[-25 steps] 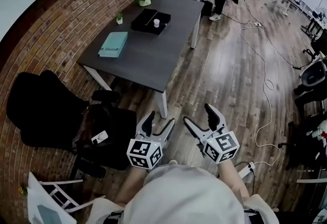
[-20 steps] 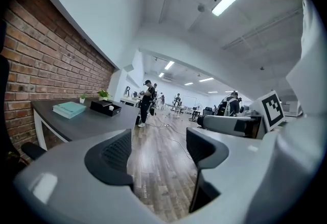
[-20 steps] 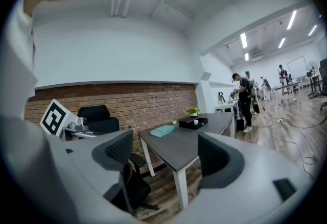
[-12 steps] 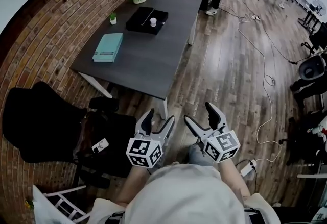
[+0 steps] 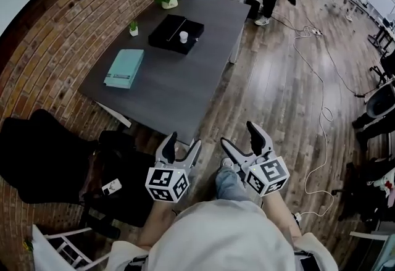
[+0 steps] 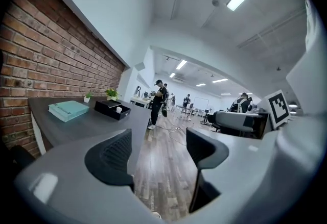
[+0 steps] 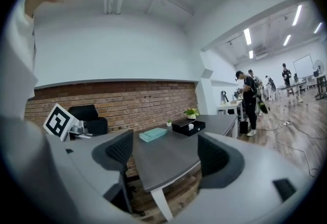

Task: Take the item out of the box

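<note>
The left tool [image 5: 183,142] and right tool [image 5: 241,137] are hanging with jaws spread, gripping nothing, well apart from the dark counter [image 5: 179,78]. The black box [image 5: 176,31] is sitting near its far end, holding a small white item [image 5: 183,36]; a teal book [image 5: 123,68] is lying nearby.

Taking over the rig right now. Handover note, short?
Left gripper: jaws apart, empty.
Right gripper: jaws apart, empty.
Both held short of the table.
Black box sits toward the table's far end, a small white item in it; a flat teal object lies nearer.
Done: nothing yet.
Left: reach the table, grasp the white item, lift it out.
</note>
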### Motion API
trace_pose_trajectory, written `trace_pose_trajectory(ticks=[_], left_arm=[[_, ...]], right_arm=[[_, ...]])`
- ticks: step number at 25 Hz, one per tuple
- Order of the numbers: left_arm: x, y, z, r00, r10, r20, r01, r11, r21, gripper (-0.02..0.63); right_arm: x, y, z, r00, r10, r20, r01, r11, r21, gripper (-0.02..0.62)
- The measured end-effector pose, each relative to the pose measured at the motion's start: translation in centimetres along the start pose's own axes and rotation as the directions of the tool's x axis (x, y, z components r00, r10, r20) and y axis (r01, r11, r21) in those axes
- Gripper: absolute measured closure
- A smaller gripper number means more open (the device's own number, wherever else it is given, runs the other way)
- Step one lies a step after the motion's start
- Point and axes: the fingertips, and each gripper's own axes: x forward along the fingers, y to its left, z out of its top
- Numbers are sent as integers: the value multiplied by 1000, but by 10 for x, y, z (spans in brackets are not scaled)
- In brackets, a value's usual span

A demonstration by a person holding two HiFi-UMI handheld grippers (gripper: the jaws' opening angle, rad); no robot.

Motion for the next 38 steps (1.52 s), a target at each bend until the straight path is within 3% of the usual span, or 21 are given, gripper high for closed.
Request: trace_pose_trajectory(ticks=[15,29,38], left_arm=[[172,25,64,989,126,78,-127,992,6,285],[238,44,57,975,218,37,-217,976,-38,285],[282,86,63,965,260,17,-259,965,-43,285]], right_arm=[[116,-159,51,990,139,-18,-140,988,-59,219],[167,-219,44,980,193,-52,-195,980,-32,219],[226,-254,42,976,207,-69,-210,977,-32,220]])
